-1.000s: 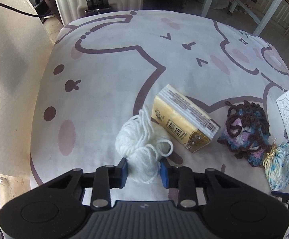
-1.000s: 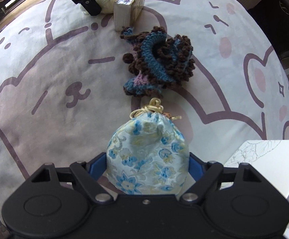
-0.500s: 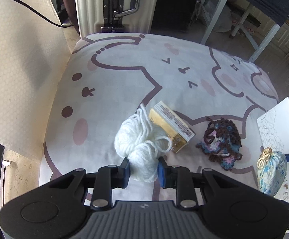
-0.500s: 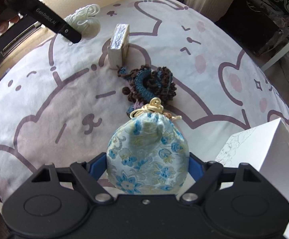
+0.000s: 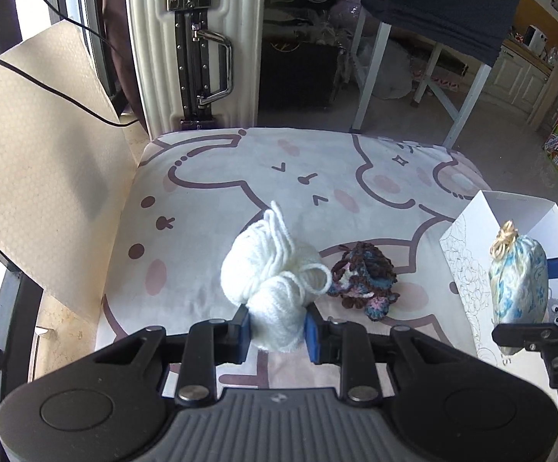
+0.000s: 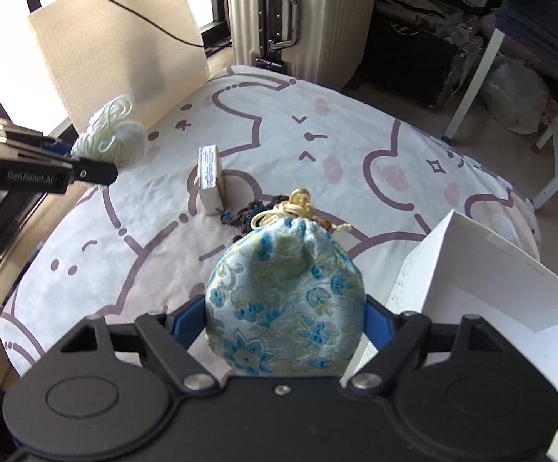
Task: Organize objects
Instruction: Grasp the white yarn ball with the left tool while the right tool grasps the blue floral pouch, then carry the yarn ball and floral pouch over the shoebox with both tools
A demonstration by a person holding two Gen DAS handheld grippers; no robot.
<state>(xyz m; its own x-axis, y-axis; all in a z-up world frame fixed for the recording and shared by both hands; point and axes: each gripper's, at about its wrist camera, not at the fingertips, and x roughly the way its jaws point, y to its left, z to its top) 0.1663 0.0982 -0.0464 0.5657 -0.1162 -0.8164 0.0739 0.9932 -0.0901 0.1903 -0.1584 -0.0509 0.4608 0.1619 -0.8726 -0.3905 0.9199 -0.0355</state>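
A cartoon-print cushion [image 5: 209,192] fronts a suitcase [image 5: 194,38]; left gripper [image 5: 277,327] clamps yarn [image 5: 271,269], right gripper [image 6: 284,321] grips pouch [image 6: 284,304].

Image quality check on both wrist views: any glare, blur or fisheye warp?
Left wrist view: daylight from the left blows out the window edge; sharp on the white yarn, strong barrel warp bending the suitcase. Right wrist view: same washed-out window at top left, floral pouch crisp, white box bright but readable, corners vignetted dark.
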